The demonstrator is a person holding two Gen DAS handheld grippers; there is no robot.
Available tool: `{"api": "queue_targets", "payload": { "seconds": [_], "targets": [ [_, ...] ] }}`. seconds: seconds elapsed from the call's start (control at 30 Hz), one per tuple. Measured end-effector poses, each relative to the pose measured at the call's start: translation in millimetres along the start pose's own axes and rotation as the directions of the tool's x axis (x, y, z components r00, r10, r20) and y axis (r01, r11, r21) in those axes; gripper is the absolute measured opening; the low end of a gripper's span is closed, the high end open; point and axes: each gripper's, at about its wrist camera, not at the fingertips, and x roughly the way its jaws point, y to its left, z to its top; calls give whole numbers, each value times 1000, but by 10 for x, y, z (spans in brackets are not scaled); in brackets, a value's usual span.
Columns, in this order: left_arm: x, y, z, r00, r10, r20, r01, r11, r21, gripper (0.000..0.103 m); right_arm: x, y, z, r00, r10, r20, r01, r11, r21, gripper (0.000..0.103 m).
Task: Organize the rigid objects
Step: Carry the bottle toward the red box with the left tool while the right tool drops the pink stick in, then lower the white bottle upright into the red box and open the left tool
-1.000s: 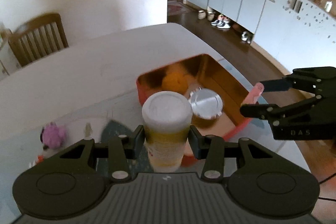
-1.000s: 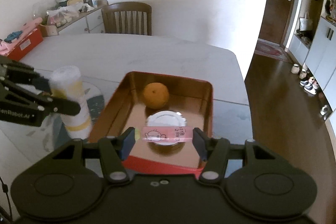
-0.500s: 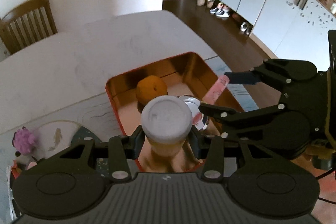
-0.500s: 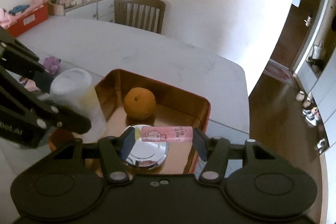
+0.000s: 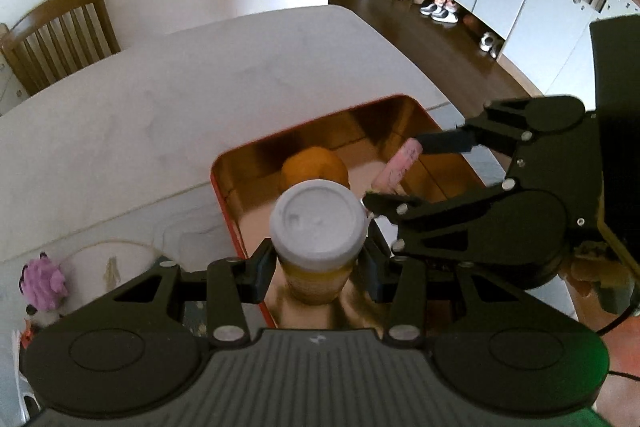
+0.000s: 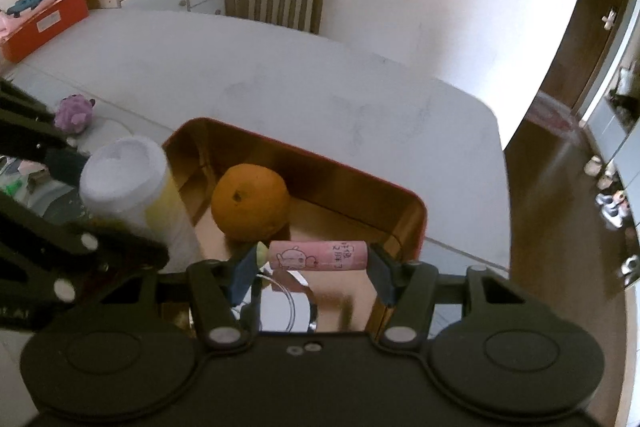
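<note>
Tongs on the left [image 5: 316, 261] are clenched on a yellow cup with a white plastic lid [image 5: 318, 227], gripped on both sides just below the lid, low in the centre of the left wrist view. The cup hangs upright over the near left part of a rectangular red tin box with a shiny copper-coloured inside [image 5: 224, 195]; whether its base touches the box floor cannot be told. In the right wrist view the same cup [image 6: 132, 187] appears at the left, by the box's left wall [image 6: 180, 147].

Right tongs [image 6: 316, 261] are grasping a pink cylindrical tube printed with a cartoon figure and writing [image 6: 318, 255], held lengthwise by its two ends and lying level across the lower centre of that view, above the box interior. From the left wrist view, the right tongs [image 5: 400, 179] enter from the right and the pink tube [image 5: 398, 165] shows tilted between their fingertips.

Inside the box sits a round orange fruit [image 6: 250, 203], toward the far left of its floor, just beyond the tube. Below the tube part of a round silver metal lid [image 6: 280, 291] shows on the box floor.

The box rests on a white marbled surface [image 6: 280, 87]. A small purple fuzzy toy [image 6: 74, 115] sits on the surface at the left, well apart from the box.
</note>
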Motion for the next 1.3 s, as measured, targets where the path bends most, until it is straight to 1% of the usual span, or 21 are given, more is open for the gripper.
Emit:
{"api": "queue_targets", "payload": {
  "seconds": [0.1,0.23,0.3,0.4,0.53,0.6,0.63,0.7,0.77,0.83,0.9,1.13,1.3],
  "targets": [
    [33,33,48,1000,14,15,-15,1000,2,44,43,1,-6,1000,-1,-21,0,1000,-19,59],
    [66,69,79,1000,9,30,-9,1000,-7,44,49,-8,-11,1000,9,-12,-9,1000,-4,60],
    [91,70,90,999,24,38,-24,1000,3,44,65,0,-3,1000,-13,-2,13,1000,-1,61],
    [130,103,112,998,44,41,-44,999,-15,44,71,1,-2,1000,-16,0,16,1000,2,63],
    [168,127,131,998,48,36,-47,999,-25,45,-11,4,-37,1000,-9,5,9,1000,16,64],
    [171,148,127,999,40,36,-39,999,-38,45,-60,1,-59,1000,-4,6,4,1000,21,69],
    [168,151,128,999,39,37,-38,999,-38,45,-139,5,-90,1000,3,15,-4,999,33,70],
    [155,159,119,999,31,37,-29,999,-46,45,-172,6,-100,1000,8,17,-9,999,39,70],
    [130,163,106,999,20,43,-17,998,-52,47,-226,6,-109,1000,13,18,-14,998,53,70],
    [108,164,104,999,12,45,-10,999,-52,55,-291,10,-123,1000,16,22,-18,998,66,72],
    [69,162,78,998,19,52,-16,999,-51,60,-339,15,-137,1000,15,24,-17,997,77,72],
    [-120,158,-19,997,21,77,-16,998,-67,60,-504,31,-206,999,17,32,-21,991,134,74],
    [-318,183,-103,993,28,111,-20,998,-67,60,-638,149,-207,999,11,44,-19,984,175,75]
  ]
}}
